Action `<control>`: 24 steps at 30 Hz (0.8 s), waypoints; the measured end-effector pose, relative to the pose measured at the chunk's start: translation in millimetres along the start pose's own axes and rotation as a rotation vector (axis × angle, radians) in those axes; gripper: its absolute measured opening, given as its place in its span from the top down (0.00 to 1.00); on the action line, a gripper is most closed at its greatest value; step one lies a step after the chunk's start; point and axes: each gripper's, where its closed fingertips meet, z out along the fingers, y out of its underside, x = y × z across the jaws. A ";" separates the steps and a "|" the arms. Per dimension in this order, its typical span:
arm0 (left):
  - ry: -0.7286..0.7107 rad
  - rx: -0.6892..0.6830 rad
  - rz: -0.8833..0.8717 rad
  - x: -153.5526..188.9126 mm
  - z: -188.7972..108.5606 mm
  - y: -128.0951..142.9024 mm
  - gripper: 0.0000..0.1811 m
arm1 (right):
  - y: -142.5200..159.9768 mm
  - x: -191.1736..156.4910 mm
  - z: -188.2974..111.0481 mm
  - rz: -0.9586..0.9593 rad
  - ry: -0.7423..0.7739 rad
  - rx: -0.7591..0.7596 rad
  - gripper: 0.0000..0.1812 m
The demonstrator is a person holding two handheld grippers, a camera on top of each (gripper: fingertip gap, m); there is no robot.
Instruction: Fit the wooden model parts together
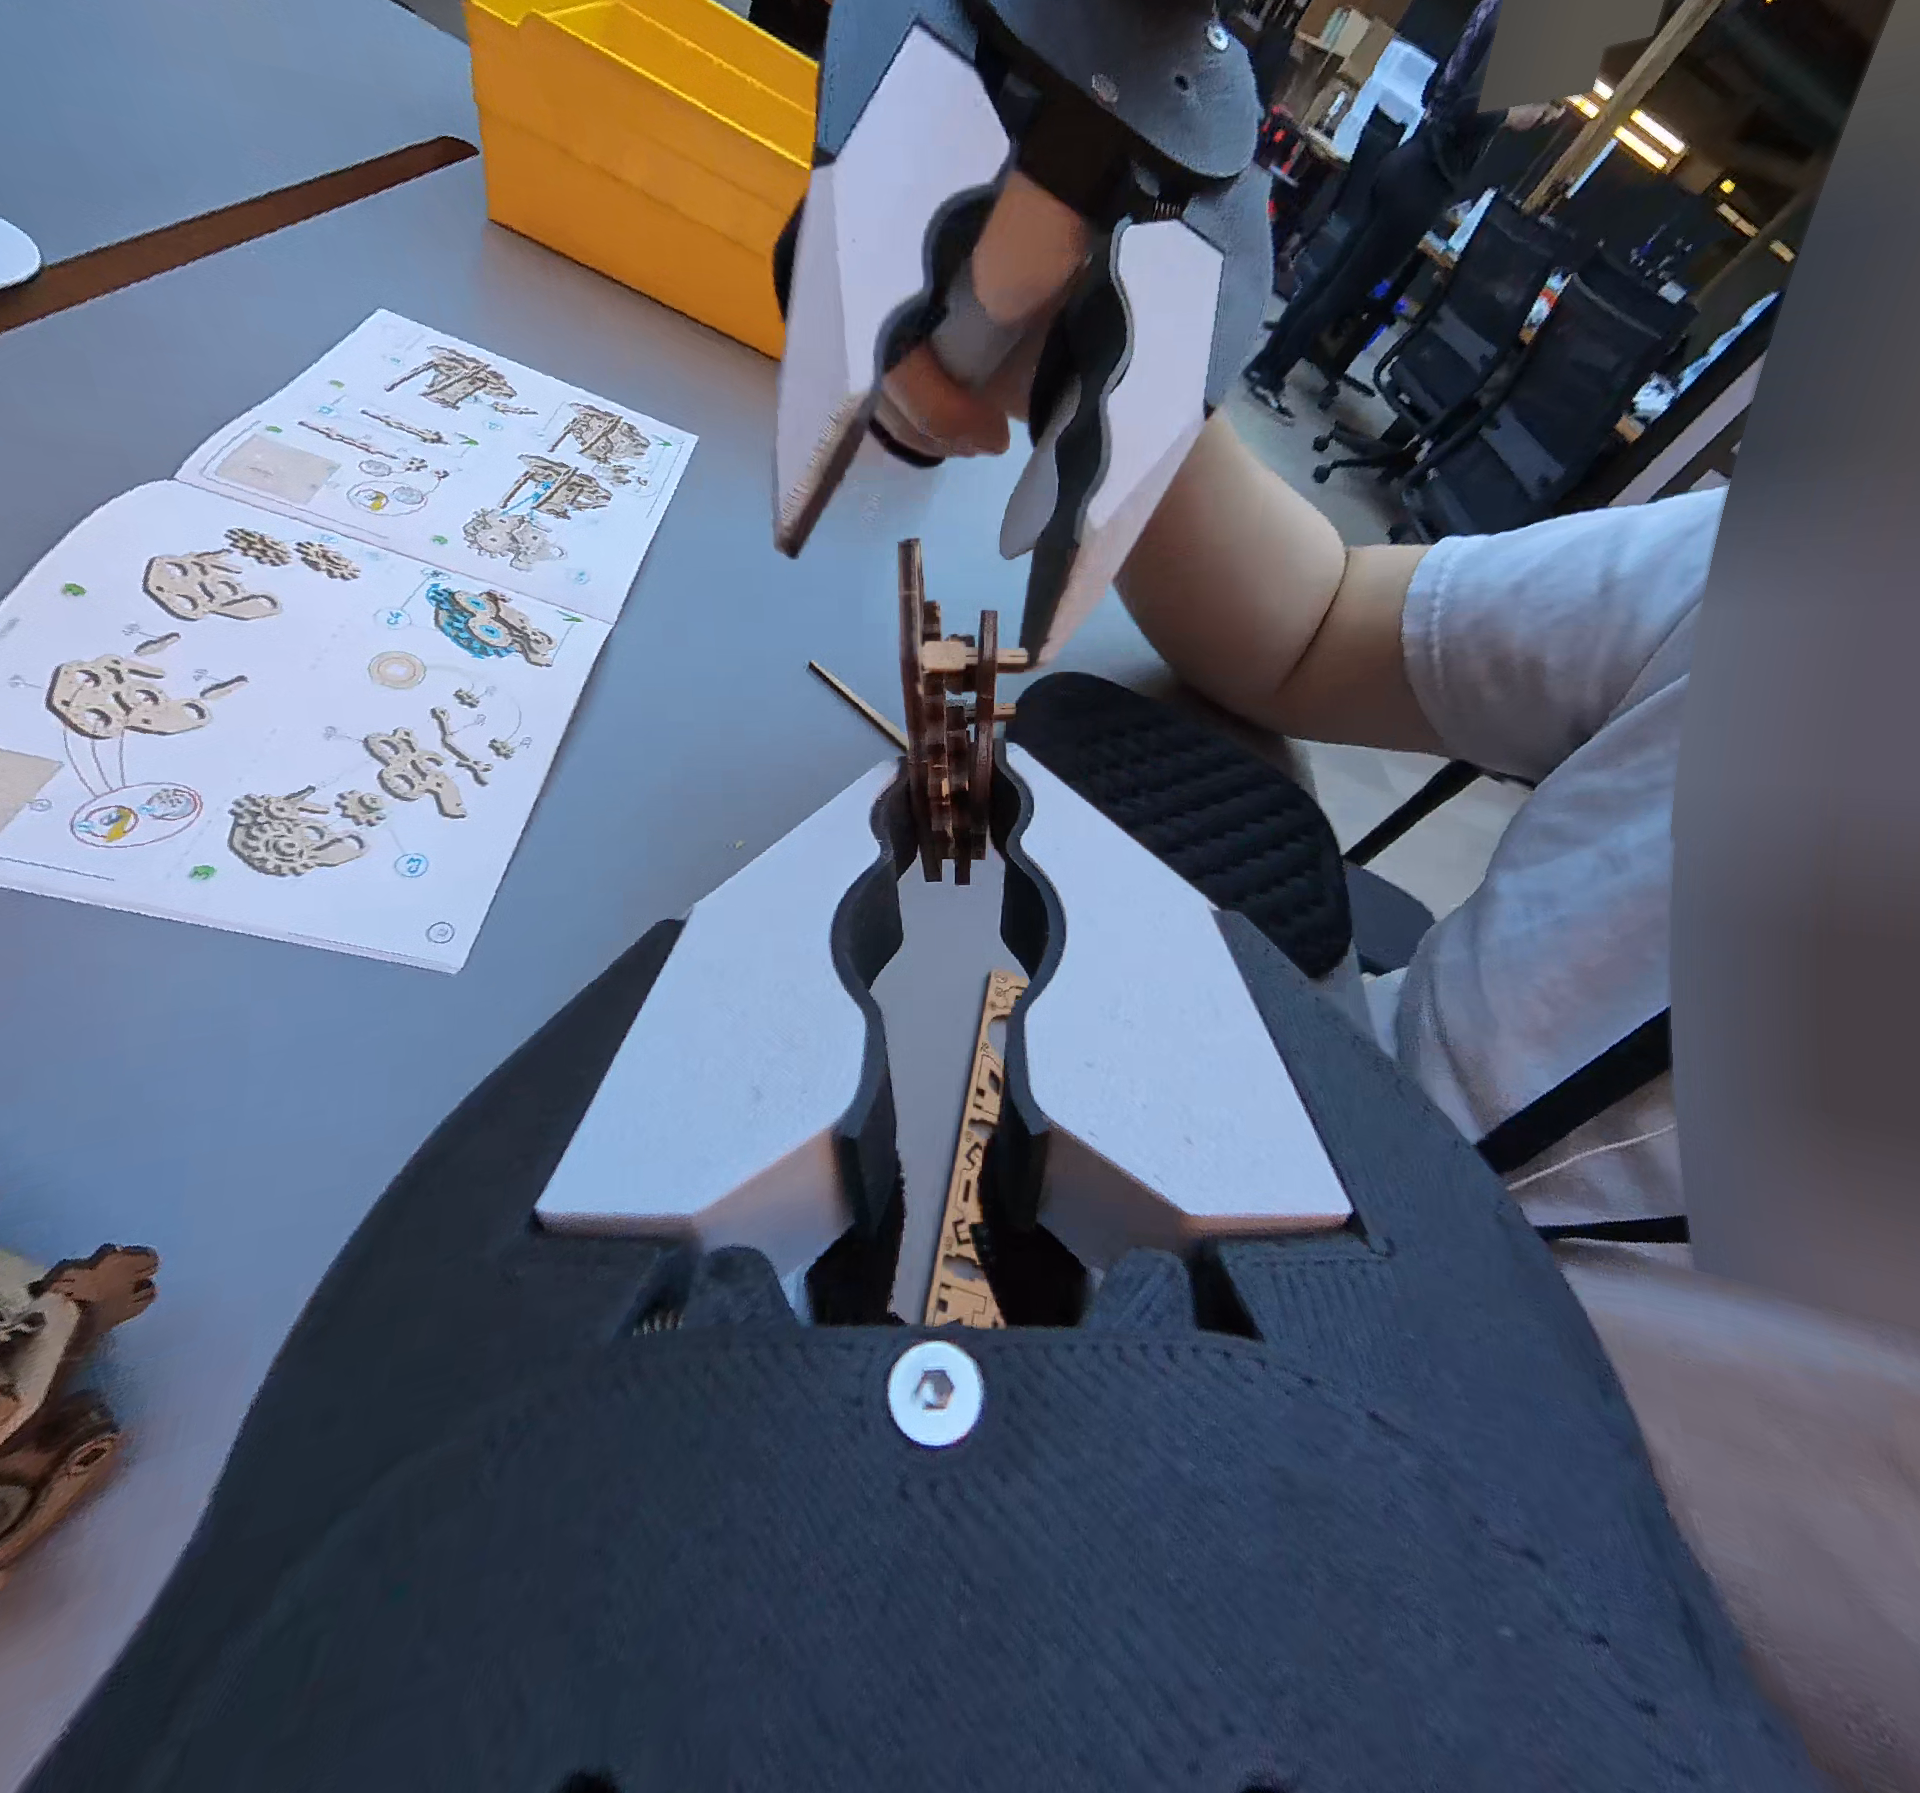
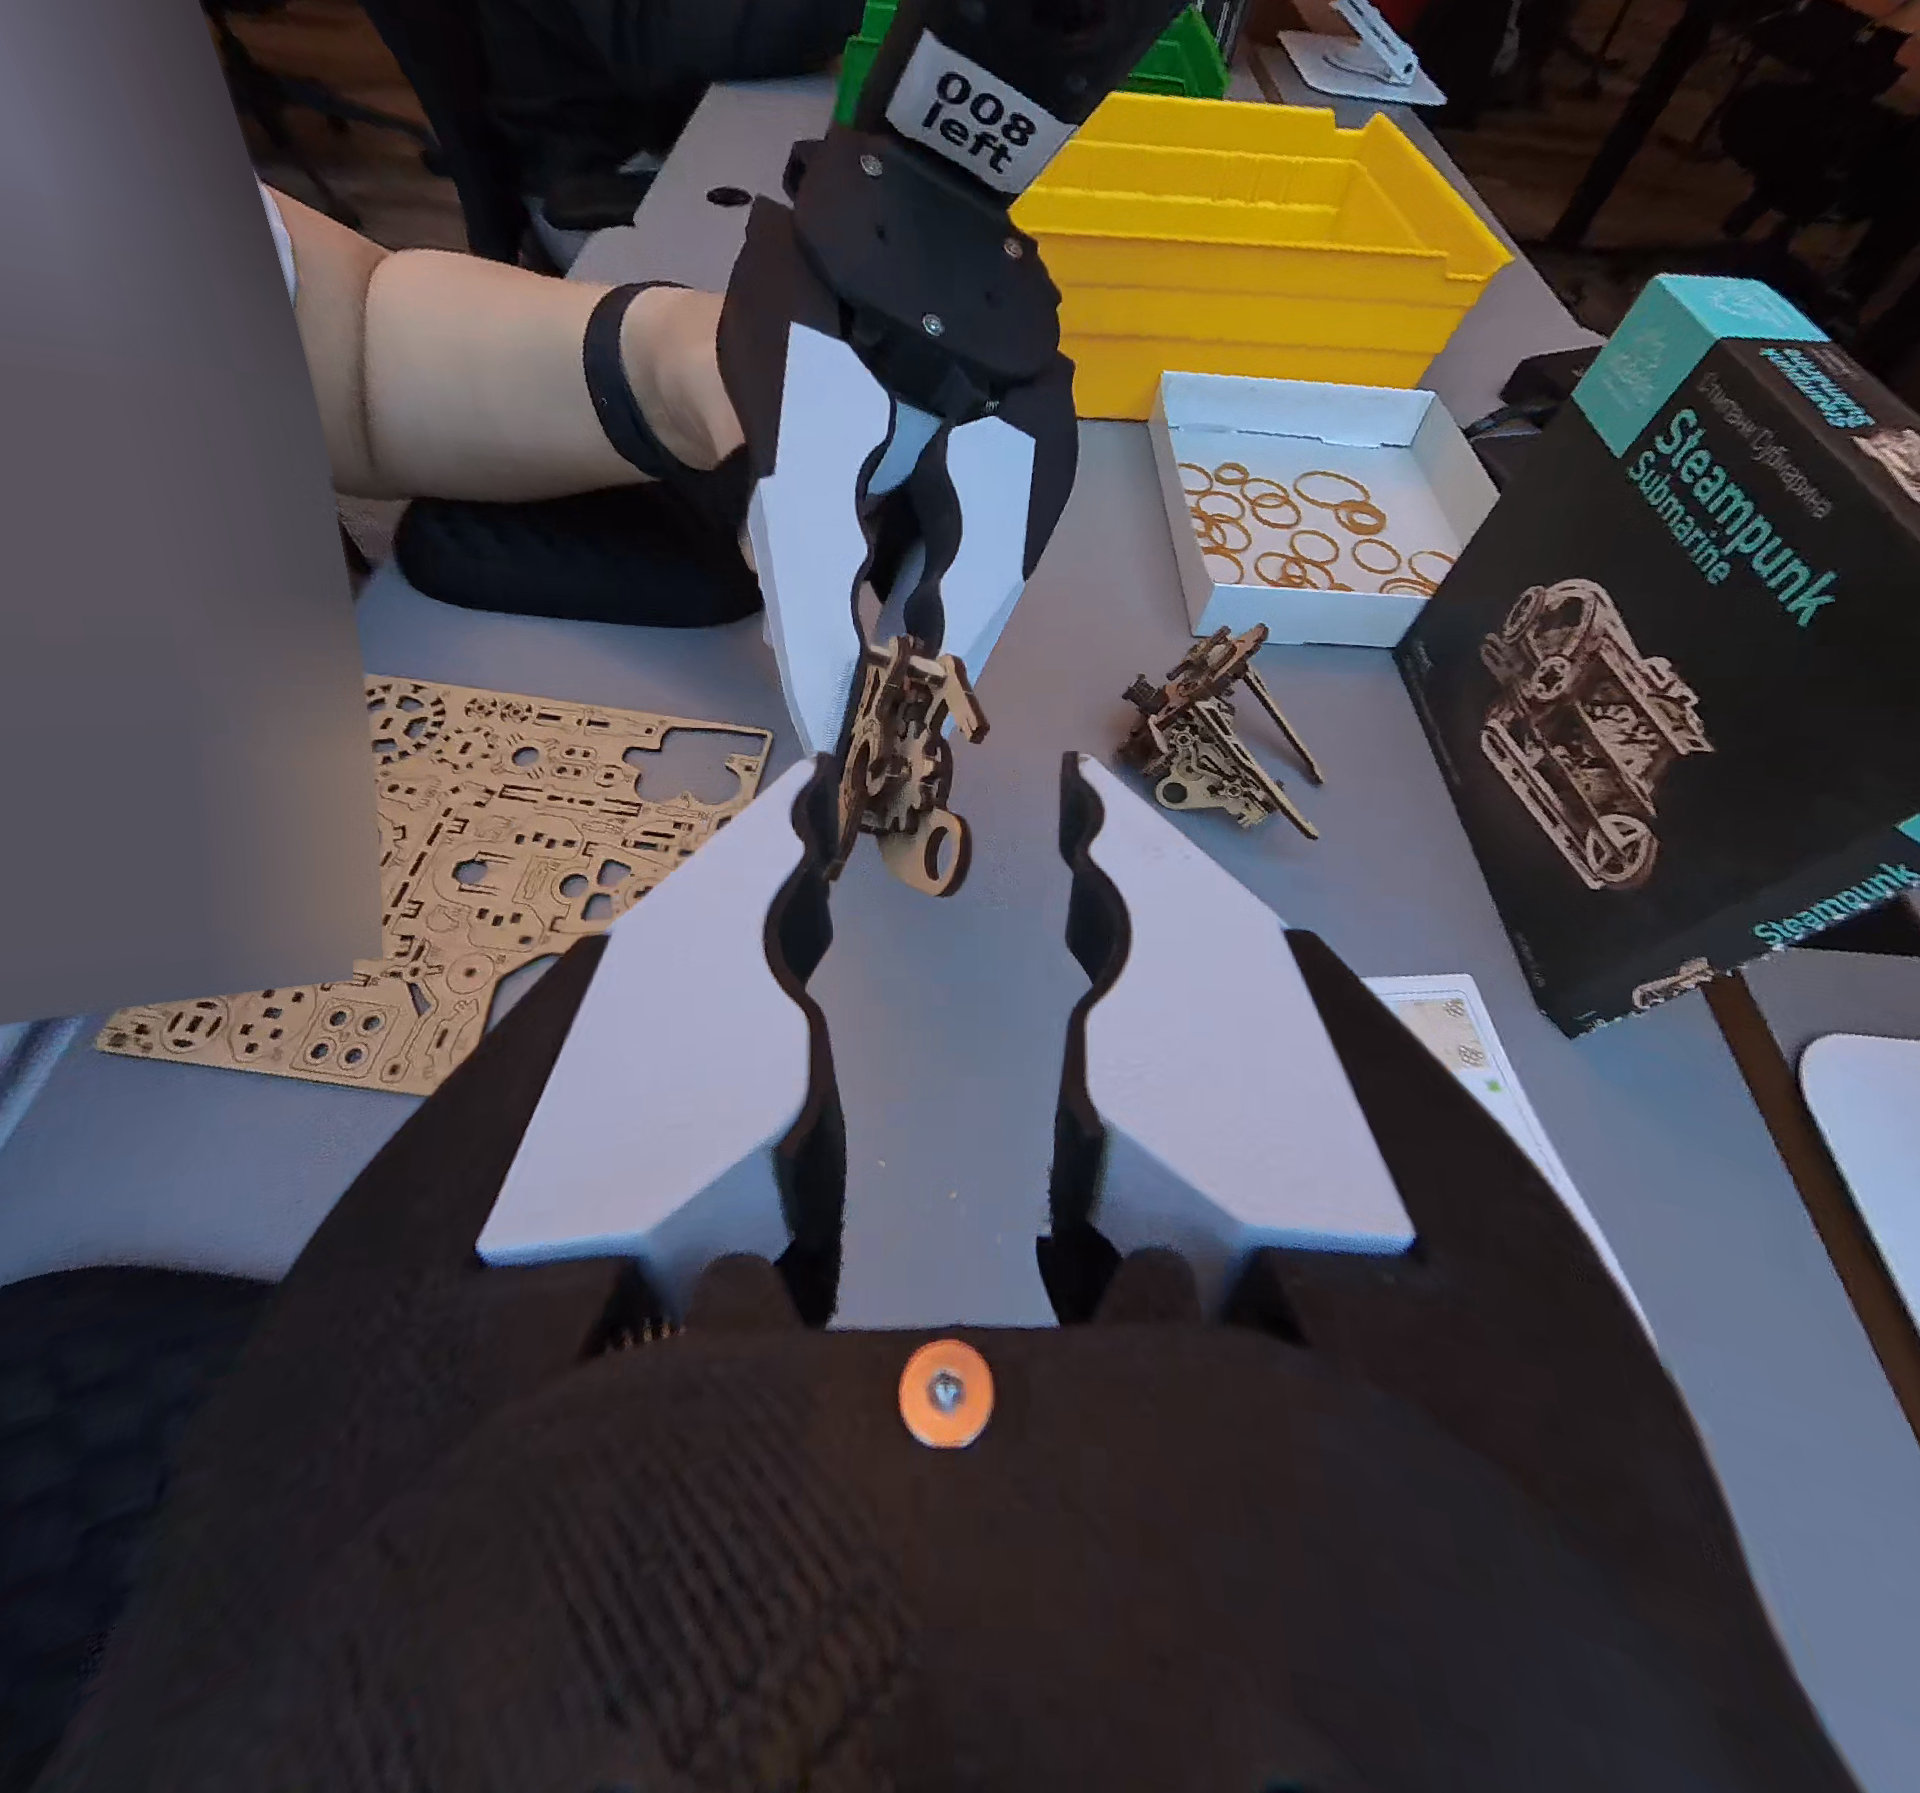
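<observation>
Left wrist view shows my left gripper [image 1: 948,787] clamped on the gear assembly [image 1: 948,735], held above the table [image 1: 644,787]. My right gripper [image 2: 940,777] has its jaws spread wide; one fingertip [image 1: 1039,647] touches a peg on the assembly. A second model [image 2: 1210,735] sits near the kit box [image 2: 1683,663].

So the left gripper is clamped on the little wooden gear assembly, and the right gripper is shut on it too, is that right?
Not quite. The left gripper is indeed clamped on the wooden gear assembly, but the right gripper is open. The right wrist view shows its fingers spread wide with the assembly between them, nearer one finger, and the left wrist view shows one fingertip up against a peg on the assembly.
</observation>
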 end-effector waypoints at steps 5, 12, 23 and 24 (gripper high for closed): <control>-0.015 0.110 0.032 2.9 -4.9 -17.0 0.94 | -10.6 1.8 -4.4 0.133 -0.056 0.104 0.74; 0.040 0.248 -0.030 7.1 -17.2 -36.1 0.94 | -31.9 2.5 -2.4 0.274 -0.128 0.279 0.88; -0.006 0.241 0.082 12.2 -14.3 -36.2 0.94 | -31.7 -6.8 -3.6 0.344 -0.234 0.285 0.92; -0.005 0.232 0.082 12.1 -14.0 -35.1 0.94 | -30.5 -6.8 -3.0 0.354 -0.241 0.284 0.92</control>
